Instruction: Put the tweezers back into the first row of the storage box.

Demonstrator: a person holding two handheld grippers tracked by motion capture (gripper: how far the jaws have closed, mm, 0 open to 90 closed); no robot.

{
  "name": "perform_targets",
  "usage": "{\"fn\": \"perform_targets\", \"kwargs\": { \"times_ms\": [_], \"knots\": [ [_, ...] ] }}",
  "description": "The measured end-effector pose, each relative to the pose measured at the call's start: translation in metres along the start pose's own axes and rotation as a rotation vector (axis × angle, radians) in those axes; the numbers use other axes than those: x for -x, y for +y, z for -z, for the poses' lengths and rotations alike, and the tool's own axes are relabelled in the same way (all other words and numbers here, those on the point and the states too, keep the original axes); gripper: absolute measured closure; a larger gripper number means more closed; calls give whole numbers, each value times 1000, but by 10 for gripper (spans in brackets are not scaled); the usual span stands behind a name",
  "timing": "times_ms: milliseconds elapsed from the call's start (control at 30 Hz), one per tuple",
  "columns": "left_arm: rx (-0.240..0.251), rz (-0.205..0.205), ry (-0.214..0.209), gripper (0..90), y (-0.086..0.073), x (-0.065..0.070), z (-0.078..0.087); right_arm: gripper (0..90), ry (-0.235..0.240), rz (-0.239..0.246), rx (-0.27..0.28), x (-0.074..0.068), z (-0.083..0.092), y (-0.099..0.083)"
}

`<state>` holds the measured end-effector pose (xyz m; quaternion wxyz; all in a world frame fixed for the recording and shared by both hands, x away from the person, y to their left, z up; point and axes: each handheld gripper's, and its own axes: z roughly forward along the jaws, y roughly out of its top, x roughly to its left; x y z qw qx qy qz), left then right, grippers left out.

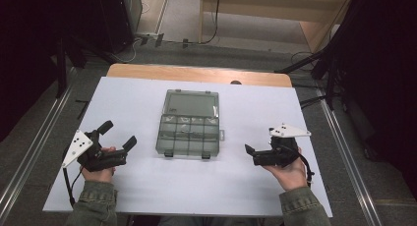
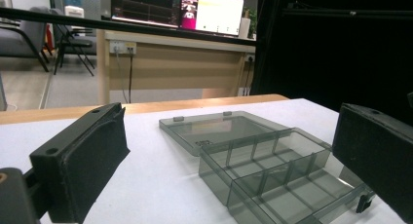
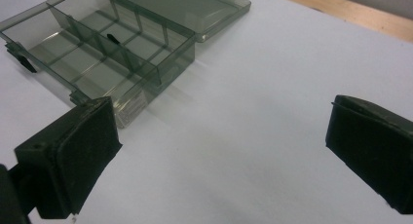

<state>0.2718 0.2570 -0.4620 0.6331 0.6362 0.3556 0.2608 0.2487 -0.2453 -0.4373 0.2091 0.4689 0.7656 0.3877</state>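
Observation:
A smoky clear plastic compartment box [image 1: 189, 135] lies open in the middle of the white board [image 1: 147, 186], its lid [image 1: 191, 104] folded flat on the far side. One compartment holds a small dark piece [image 3: 113, 38]. My left gripper [image 1: 118, 134] is held to the box's left, open and empty, and looks across the box [image 2: 272, 170] and lid [image 2: 219, 129]. My right gripper [image 1: 260, 140] is held to the box's right, open and empty. In the right gripper view the box [image 3: 97, 48] sits beyond the left pad [image 3: 78, 151], apart from it.
The white board covers a wooden table whose far edge [image 1: 196, 73] shows. Bare board surrounds the box. Beyond the table stand a wooden desk [image 2: 170, 63] with monitors [image 2: 209, 12] and chairs [image 2: 29, 39]. Black stands and curtains flank both sides.

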Motion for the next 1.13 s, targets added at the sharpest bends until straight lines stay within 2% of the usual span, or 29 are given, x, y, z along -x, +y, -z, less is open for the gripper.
{"fn": "perform_targets", "kwargs": {
  "times_ms": [133, 500, 600, 667, 700, 800, 867, 933, 1033, 1067, 1133],
  "knots": [
    [3, 1, -1, 0, 0, 0, 0, 0, -12, -11, -2, 5, 3, -9],
    [1, 3, 1, 0, 0, 0, 0, 0, -50, -58, 58, 15, 10, -31],
    [2, 3, 2, 0, 0, 0, 0, 0, -55, -69, 54, 16, 10, -37],
    [2, 3, 3, 0, 0, 0, 0, 0, -55, -109, 71, 17, 11, -49],
    [3, 5, 2, 0, 0, 1, 0, 0, -55, -109, 71, 17, 11, -49],
    [3, 4, 1, 0, -1, 1, 0, 0, -52, -154, 100, 19, 10, -63],
    [4, 7, 0, 0, -1, 1, 0, 0, -65, -187, 125, 21, 8, -75],
    [5, 9, 0, 0, -1, 1, 0, 0, -70, -194, 125, 22, 8, -77],
    [4, 9, 1, 0, 0, 1, 0, 0, -74, -199, 156, 23, 11, -80],
    [5, 10, 0, 0, 0, 1, 0, 0, -72, -188, 178, 22, 12, -81],
    [6, 12, -2, 0, 0, 1, 0, 0, -73, -178, 181, 21, 13, -81]
  ]
}}
